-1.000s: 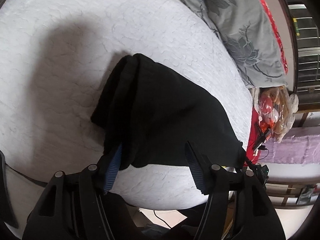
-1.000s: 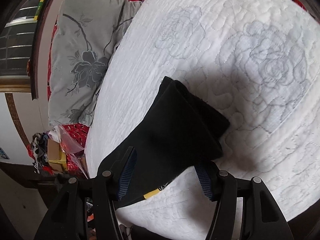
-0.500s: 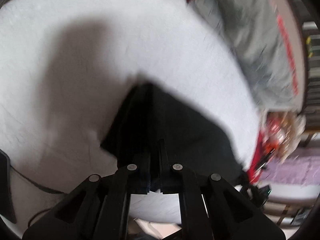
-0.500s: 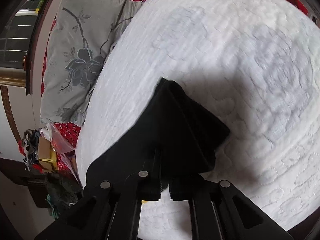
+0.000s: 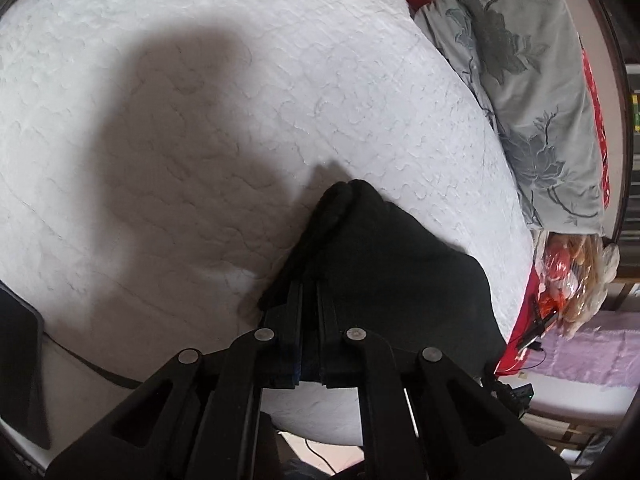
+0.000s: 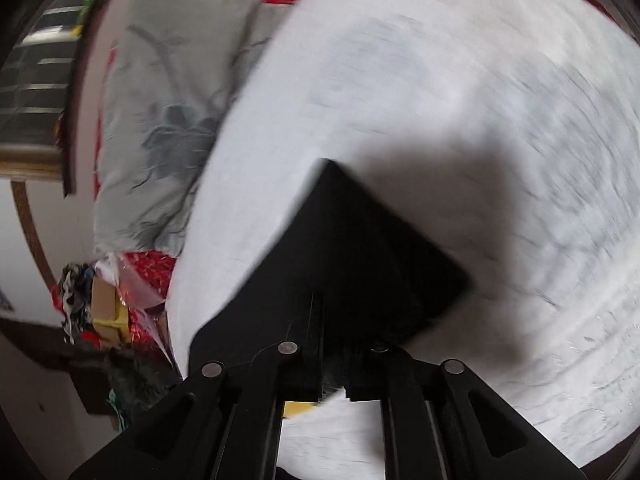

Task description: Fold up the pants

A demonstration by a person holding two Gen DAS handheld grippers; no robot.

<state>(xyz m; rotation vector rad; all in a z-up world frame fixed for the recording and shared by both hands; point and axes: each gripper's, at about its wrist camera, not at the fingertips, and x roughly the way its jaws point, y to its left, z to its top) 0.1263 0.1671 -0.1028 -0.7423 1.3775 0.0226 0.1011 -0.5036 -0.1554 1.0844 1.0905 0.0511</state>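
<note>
The folded black pants [image 5: 384, 264] lie at the near edge of the white quilted bed [image 5: 200, 120], beside a grey floral pillow [image 5: 532, 92]. The left tool [image 5: 309, 300] is clamped on one near corner of them. The right tool [image 6: 326, 320] is clamped on the other; its view is blurred.

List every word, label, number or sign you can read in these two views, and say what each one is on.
No legible text in either view.
Black pants: the yellow tag at their near edge is too blurred to read.
Packages beside the bed: nothing readable.
Grey pillow: floral pattern only.
</note>
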